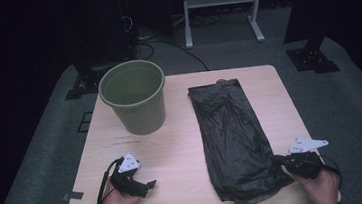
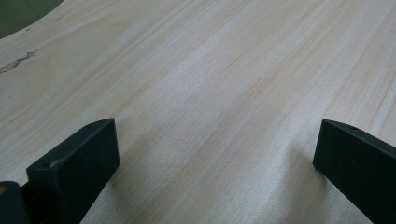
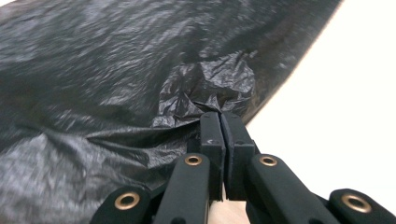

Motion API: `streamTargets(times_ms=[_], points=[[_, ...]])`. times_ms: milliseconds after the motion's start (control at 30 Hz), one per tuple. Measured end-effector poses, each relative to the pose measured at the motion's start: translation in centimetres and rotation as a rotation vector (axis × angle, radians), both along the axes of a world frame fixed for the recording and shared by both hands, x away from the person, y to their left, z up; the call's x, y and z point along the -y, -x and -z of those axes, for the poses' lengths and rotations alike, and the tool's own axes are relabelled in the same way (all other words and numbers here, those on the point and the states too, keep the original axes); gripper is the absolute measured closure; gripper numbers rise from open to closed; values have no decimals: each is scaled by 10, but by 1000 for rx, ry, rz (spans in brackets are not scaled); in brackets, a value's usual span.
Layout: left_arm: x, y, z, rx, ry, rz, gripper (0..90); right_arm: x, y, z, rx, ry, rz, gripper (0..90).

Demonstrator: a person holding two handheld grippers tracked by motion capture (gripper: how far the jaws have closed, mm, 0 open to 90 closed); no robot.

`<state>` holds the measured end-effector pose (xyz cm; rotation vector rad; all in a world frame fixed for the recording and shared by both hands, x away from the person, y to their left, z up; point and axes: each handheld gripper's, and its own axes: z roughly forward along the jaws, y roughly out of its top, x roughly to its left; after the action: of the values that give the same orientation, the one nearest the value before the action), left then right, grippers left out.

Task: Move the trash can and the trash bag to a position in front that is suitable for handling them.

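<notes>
A black plastic bag (image 1: 232, 137) lies flat along the right half of the wooden table (image 1: 173, 148), its near end toward the front edge. My right gripper (image 1: 278, 159) is at the bag's near right edge. In the right gripper view its jaws are pressed together on a bunched fold of the bag (image 3: 205, 93), with the right gripper (image 3: 220, 116) pinching the film. A green bucket (image 1: 133, 94) stands upright at the back left, with nothing showing inside it. My left gripper (image 1: 149, 184) rests low at the front left; in its own view the left gripper (image 2: 215, 154) stands wide open over bare wood.
A sliver of the green bucket (image 2: 21, 14) shows at the top left of the left gripper view. Behind the table are dark stands, cables on the grey floor, and a white frame (image 1: 222, 7).
</notes>
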<state>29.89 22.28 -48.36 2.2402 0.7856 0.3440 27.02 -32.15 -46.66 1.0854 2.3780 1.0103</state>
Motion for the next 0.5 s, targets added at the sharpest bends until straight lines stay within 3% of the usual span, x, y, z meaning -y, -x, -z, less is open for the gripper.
streamTargets(times_ms=[233,333,433,500], points=[[0,0,0,0,0,-1,0,25,-3,-1,4,19,75,875],[0,0,0,0,0,-1,0,38,-5,-2,11,40,138,782],[0,0,0,0,0,-1,0,42,-4,-5,22,35,149,710],[0,0,0,0,0,-1,0,41,-2,-11,41,29,157,613]])
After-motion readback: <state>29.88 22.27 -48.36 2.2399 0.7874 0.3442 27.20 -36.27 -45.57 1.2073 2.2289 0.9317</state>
